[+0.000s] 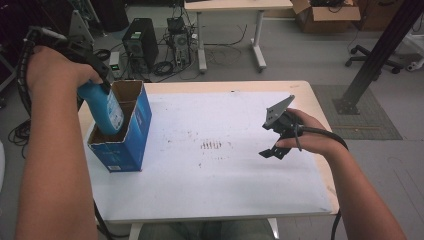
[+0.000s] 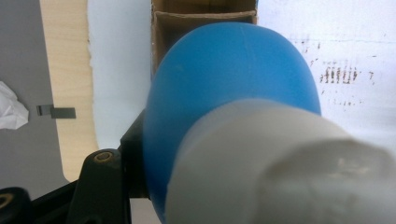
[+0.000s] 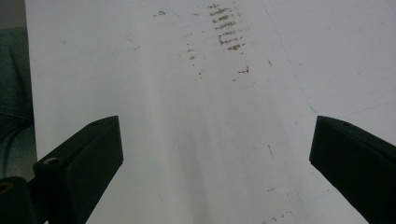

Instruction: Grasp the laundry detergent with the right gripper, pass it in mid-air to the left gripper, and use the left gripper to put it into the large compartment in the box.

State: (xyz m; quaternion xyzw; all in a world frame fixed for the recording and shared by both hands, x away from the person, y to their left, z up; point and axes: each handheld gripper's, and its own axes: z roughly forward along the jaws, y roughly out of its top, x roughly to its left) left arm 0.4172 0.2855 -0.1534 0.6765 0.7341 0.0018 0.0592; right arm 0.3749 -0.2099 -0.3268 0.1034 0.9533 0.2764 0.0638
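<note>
My left gripper (image 1: 101,79) is shut on a blue bottle (image 1: 106,109) near its white cap (image 2: 280,163), holding it tilted. The bottle's lower end is inside the open top of a blue cardboard box (image 1: 126,146) that stands at the table's left side. In the left gripper view the bottle (image 2: 233,79) looms large, with the box's brown inside (image 2: 205,18) beyond it and one black finger (image 2: 133,154) against its side. My right gripper (image 1: 274,150) hovers over the right part of the table. Its jaws stand wide apart, and it (image 3: 215,144) has only the white surface between them.
The table (image 1: 225,190) carries a white sheet with brown smudges (image 1: 212,145) in the middle. Beyond the far edge are a computer tower (image 1: 140,42), cables, another desk (image 1: 230,30) and a black post (image 1: 380,55). Crumpled paper (image 2: 11,112) lies on the floor.
</note>
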